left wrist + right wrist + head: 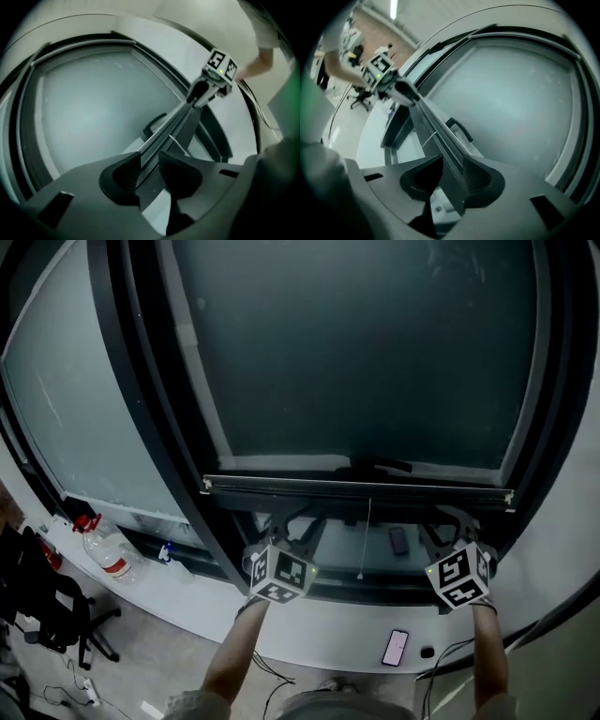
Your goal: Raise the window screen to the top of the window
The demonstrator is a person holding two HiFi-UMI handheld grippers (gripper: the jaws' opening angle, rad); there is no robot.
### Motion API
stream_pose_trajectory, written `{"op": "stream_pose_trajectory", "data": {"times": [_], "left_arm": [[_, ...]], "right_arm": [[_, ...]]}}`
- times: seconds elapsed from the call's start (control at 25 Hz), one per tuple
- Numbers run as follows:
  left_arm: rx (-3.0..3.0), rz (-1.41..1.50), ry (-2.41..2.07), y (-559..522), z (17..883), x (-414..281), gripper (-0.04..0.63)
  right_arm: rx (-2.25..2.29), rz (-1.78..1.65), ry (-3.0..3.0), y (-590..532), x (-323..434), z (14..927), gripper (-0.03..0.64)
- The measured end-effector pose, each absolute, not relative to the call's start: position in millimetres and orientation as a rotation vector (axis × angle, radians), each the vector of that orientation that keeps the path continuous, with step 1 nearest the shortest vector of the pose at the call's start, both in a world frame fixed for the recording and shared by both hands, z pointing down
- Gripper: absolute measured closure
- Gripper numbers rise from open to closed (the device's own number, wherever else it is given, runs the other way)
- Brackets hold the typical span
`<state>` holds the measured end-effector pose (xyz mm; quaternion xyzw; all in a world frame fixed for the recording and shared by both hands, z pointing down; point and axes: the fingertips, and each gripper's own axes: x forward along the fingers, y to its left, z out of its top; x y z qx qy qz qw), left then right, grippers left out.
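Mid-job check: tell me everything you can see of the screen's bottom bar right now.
The bottom bar is a long, dark, metal-looking rail with pale end caps. It lies level across the window's lower part, under the dark mesh. A dark handle sits at its middle, and a thin white cord hangs from it. The left tongs and right tongs each grip it, one toward each end.

On the white sill (314, 641) we see a phone (395, 647) with a lit screen near the front edge, right of middle — a small dark object (427, 652) sits just beside it. Toward the sill's left end sits a clear bottle (105, 551) with a red cap. A black office chair (56, 610) and loose cables (70, 685) are on the floor (159, 662) at left.
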<state>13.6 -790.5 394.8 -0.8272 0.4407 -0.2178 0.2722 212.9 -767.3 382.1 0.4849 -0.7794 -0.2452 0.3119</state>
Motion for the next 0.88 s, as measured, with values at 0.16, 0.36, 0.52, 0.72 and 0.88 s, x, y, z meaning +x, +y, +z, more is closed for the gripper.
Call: {"op": "stream_pose_trajectory", "data": {"times": [0.16, 0.36, 0.52, 0.72, 0.88], "left_arm": [[-1.983, -0.917, 1.035, -824.0, 400.0, -2.7, 0.494], [-1.771, -1.166, 0.889, -849.7, 403.8, -20.9, 0.494], [-1.666, -1.218, 0.868, -862.3, 406.8, -38.9, 0.542], [-1.709, -1.231, 0.828, -862.7, 408.3, -43.8, 0.588], [-1.795, -1.27, 0.757, -860.2, 413.0, -43.8, 0.584]], "right_arm": [[1.094, -0.759, -1.756, -795.9, 229.1, 393.1, 0.502], [0.858, -0.789, -1.512, -816.0, 241.6, 413.9, 0.503], [0.829, -0.818, -1.456, -824.0, 242.7, 415.3, 0.543], [0.836, -0.792, -1.471, -828.1, 240.9, 417.1, 0.575], [0.837, -0.749, -1.492, -827.9, 242.2, 415.9, 0.575]]}}
